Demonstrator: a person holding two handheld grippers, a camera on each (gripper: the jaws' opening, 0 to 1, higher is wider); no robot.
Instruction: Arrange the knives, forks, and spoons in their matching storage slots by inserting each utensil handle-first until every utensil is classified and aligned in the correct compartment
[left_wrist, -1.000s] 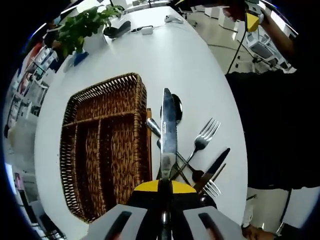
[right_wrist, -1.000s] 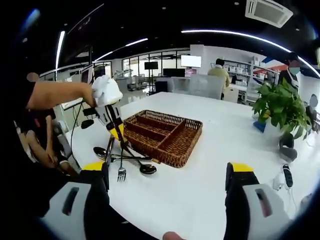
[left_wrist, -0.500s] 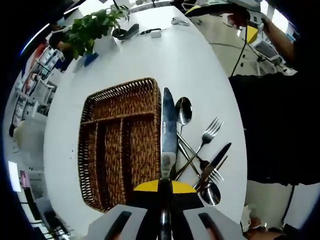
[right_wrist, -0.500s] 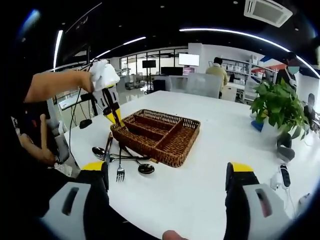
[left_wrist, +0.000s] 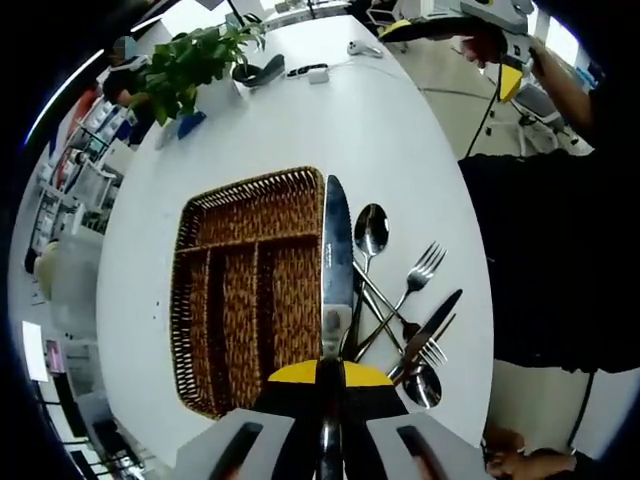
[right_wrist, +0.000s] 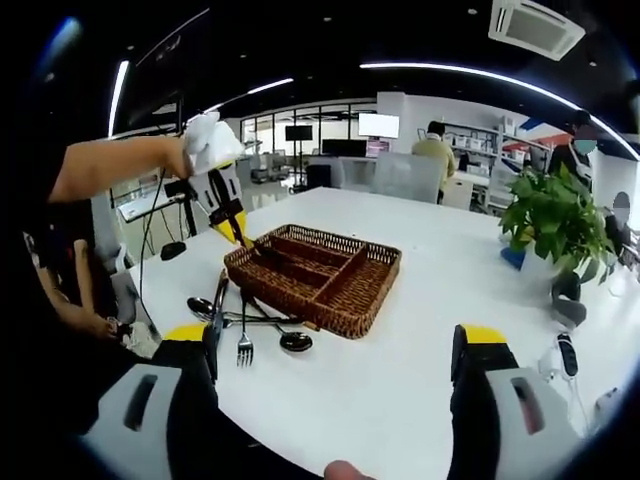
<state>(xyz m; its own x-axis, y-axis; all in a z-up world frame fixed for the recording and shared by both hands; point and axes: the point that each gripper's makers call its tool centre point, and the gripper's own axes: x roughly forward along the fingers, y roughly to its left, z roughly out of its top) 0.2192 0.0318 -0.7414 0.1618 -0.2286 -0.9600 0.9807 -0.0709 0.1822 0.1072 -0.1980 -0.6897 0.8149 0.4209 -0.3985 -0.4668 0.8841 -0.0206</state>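
Note:
My left gripper (left_wrist: 328, 378) is shut on a silver knife (left_wrist: 336, 262), whose blade points forward along the right edge of the brown wicker basket (left_wrist: 215, 300). In the right gripper view a gloved hand holds that left gripper (right_wrist: 224, 204) above the basket's (right_wrist: 330, 285) near-left corner. There the knife (right_wrist: 258, 246) slants down into the basket. Loose on the white table beside the basket lie a spoon (left_wrist: 371, 229), a fork (left_wrist: 421, 269), a black-handled knife (left_wrist: 432, 325) and more cutlery (right_wrist: 243, 320). My right gripper (right_wrist: 335, 342) stands open over the table, holding nothing.
The basket has three long slots and a cross compartment, all bare. A potted plant (left_wrist: 195, 60) (right_wrist: 560, 215) and small devices (left_wrist: 310, 72) sit at the table's far end. The table edge (left_wrist: 480, 300) runs close to the loose cutlery. People stand in the background.
The left gripper has carried the knife up from over the loose cutlery to the basket's near corner, and its tip now dips into the basket. The right gripper has stayed put, open.

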